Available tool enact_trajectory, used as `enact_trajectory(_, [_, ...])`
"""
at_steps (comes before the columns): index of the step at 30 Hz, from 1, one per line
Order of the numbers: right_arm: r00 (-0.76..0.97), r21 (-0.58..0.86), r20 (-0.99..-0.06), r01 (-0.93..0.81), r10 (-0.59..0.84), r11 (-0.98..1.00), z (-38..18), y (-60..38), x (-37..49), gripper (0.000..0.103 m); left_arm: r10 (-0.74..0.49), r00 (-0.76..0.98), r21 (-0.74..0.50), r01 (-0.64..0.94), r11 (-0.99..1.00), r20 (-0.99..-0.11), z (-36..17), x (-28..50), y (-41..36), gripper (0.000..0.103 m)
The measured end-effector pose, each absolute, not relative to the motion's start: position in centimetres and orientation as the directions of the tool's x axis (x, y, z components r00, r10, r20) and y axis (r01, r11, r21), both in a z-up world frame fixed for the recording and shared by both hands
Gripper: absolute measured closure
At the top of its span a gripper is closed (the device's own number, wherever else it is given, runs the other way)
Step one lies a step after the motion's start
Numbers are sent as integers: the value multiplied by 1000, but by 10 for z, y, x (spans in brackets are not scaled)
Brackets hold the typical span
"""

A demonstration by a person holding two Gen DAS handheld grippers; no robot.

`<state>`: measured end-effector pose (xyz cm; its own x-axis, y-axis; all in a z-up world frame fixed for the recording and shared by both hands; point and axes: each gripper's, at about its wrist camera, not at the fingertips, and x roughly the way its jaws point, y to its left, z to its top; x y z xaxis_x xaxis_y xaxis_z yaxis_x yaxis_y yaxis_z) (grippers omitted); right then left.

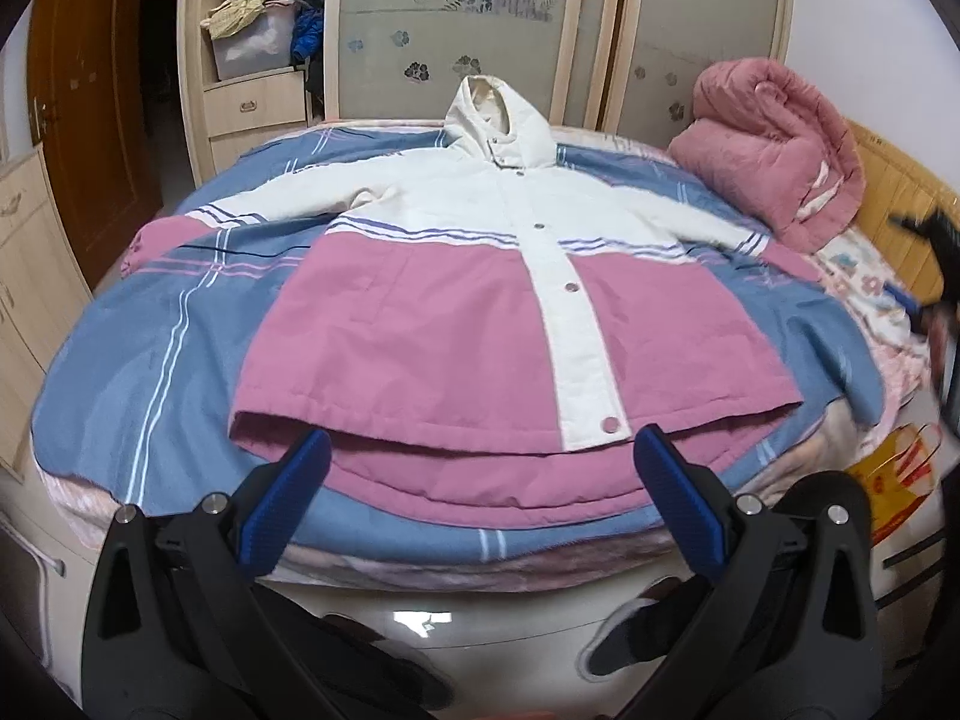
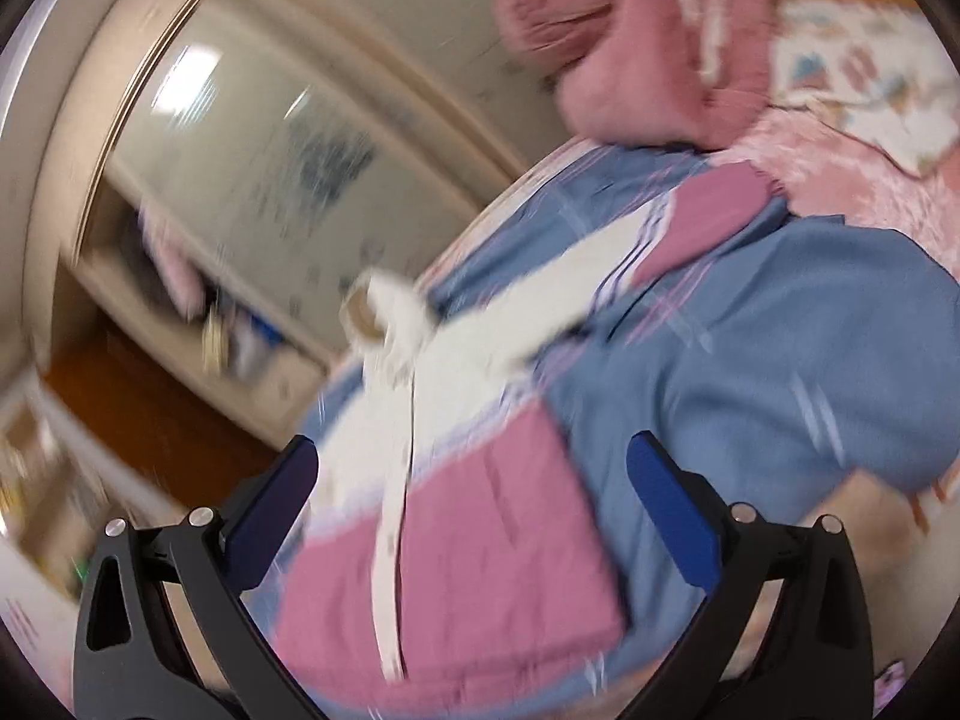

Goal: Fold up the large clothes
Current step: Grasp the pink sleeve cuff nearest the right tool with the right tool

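Note:
A large hooded coat (image 1: 432, 312), white on top and pink below with a white snap placket, lies spread flat and face up on a blue plaid blanket (image 1: 150, 348). Both sleeves stretch out sideways. My left gripper (image 1: 483, 456) hovers open just before the coat's hem, with nothing between its blue pads. In the tilted, blurred right wrist view the same coat (image 2: 480, 528) lies beneath my right gripper (image 2: 471, 465), which is open and empty above the pink lower half. The right gripper's dark shape (image 1: 936, 252) shows at the right edge of the left wrist view.
A rolled pink quilt (image 1: 774, 144) sits at the bed's far right corner. A wardrobe with frosted sliding doors (image 1: 456, 18) and open shelves of clothes stands behind the bed. A brown door (image 1: 90, 120) and a cabinet are on the left. A floral sheet (image 1: 864, 276) covers the right side.

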<state>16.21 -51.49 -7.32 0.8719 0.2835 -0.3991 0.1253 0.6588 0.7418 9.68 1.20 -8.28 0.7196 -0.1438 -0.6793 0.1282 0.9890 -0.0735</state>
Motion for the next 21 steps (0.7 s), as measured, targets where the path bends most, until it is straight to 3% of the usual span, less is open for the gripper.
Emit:
enact_trajectory(4, [892,846,-336,145,303,513,-95,-583,218,1,-170,710,-87,152,985,-684,-87,113,9,2])
enact_trajectory(8, [902,875,-339,198,267,442,-123,-627,268,1,-180,697,-94,161,983,-694,-92,130,8,2])
enact_trajectory(13, [888,888,-389,290,246,358,-177,-662,325,2,-162,676,-81,150,985,-719,-103,156,7,2])
enact_trajectory(21, [861,856,-474,402,184,326,-229,-680,362,11,-174,636,-87,165,982,-752,-122,193,-1,2])
